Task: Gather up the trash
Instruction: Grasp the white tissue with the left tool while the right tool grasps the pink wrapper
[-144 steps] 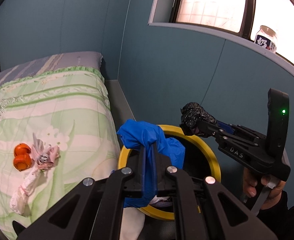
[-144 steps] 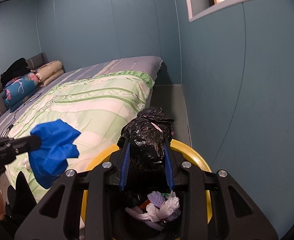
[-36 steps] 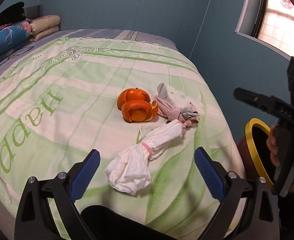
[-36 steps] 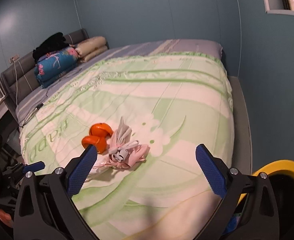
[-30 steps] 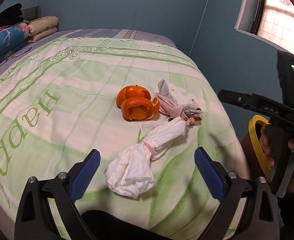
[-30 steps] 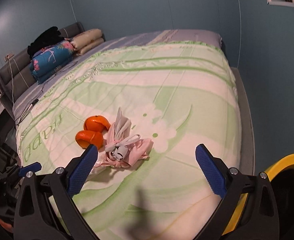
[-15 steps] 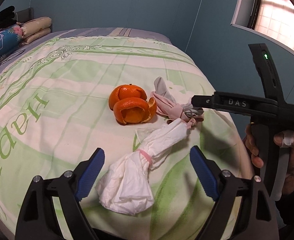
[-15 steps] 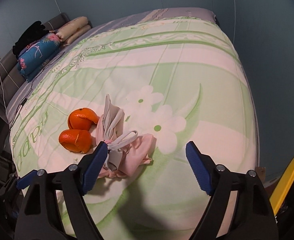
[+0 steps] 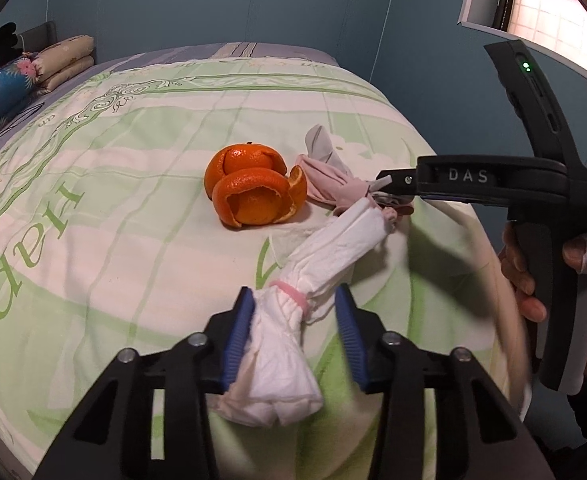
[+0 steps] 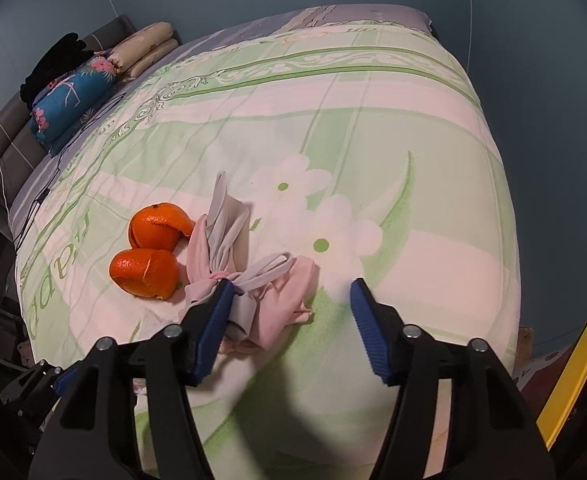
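Note:
A twisted white tissue wad with a pink band (image 9: 293,320) lies on the green quilt. My left gripper (image 9: 291,304) is open around it, its left pad touching the tissue and its right pad a little clear. Orange peels (image 9: 253,196) sit beyond it, also in the right wrist view (image 10: 149,252). A pink and grey crumpled mask (image 10: 249,280) lies beside the peels. My right gripper (image 10: 289,300) is open over it, its left pad at the mask's knot. In the left wrist view that gripper's tip is at the mask (image 9: 333,176).
The green quilt (image 10: 373,120) covers the bed. Pillows and a folded blue blanket (image 10: 69,96) lie at the head. The yellow rim of the bin (image 10: 577,368) stands at the bed's right. A window (image 9: 553,12) is in the blue wall.
Both grippers have moved down onto the bed. The left jaws have narrowed around the tissue wad. The right jaws have narrowed and come over the mask.

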`<move>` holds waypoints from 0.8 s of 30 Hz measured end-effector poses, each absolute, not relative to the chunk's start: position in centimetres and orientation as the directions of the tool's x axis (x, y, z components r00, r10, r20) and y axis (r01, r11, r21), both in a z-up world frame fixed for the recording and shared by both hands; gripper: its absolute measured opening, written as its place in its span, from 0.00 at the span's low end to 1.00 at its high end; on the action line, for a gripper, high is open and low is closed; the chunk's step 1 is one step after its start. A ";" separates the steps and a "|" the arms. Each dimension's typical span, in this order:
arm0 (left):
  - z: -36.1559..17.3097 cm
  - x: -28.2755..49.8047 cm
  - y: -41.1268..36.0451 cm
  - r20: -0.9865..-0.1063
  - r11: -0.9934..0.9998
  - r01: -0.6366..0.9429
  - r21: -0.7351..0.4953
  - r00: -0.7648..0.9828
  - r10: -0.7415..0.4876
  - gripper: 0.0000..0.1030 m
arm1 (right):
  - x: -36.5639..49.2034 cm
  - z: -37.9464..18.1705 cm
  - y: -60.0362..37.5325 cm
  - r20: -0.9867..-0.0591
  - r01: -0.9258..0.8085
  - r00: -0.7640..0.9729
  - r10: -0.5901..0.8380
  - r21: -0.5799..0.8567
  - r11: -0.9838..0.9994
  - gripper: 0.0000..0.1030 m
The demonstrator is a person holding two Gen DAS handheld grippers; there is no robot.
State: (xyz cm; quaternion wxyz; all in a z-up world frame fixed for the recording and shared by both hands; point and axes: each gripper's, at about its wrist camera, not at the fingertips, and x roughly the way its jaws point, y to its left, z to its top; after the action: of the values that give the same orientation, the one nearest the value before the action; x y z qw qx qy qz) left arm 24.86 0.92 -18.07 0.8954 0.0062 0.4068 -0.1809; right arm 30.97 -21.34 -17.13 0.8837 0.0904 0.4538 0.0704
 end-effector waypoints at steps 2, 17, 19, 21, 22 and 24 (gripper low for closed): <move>-18.1 24.9 1.0 -0.733 0.937 0.322 -0.133 0.604 -0.312 0.21 | 30.8 -17.1 -21.2 -0.790 -0.049 0.574 0.215 0.229 0.972 0.43; -17.4 23.7 1.5 -0.727 0.935 0.317 -0.156 0.604 -0.326 0.08 | 29.4 -15.8 -22.0 -0.779 -0.055 0.585 0.224 0.238 0.970 0.07; -17.2 23.5 1.5 -0.727 0.934 0.320 -0.163 0.601 -0.332 0.08 | 29.2 -15.4 -22.2 -0.773 -0.057 0.592 0.227 0.241 0.969 0.06; -16.9 23.3 1.5 -0.724 0.932 0.324 -0.165 0.602 -0.337 0.08 | 28.9 -15.0 -22.4 -0.768 -0.058 0.599 0.229 0.243 0.968 0.06; -16.7 23.2 1.5 -0.723 0.932 0.324 -0.163 0.604 -0.337 0.08 | 28.7 -14.7 -22.5 -0.764 -0.058 0.603 0.232 0.247 0.967 0.05; -16.4 23.0 1.7 -0.719 0.932 0.324 -0.164 0.608 -0.338 0.08 | 28.3 -14.2 -22.7 -0.755 -0.062 0.612 0.235 0.250 0.966 0.04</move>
State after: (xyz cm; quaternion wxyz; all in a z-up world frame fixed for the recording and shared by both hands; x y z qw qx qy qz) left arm 22.96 1.66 -16.41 0.8965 -0.0084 0.4027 -0.1845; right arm 28.34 -22.72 -14.23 0.8921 0.0999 0.4328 0.0833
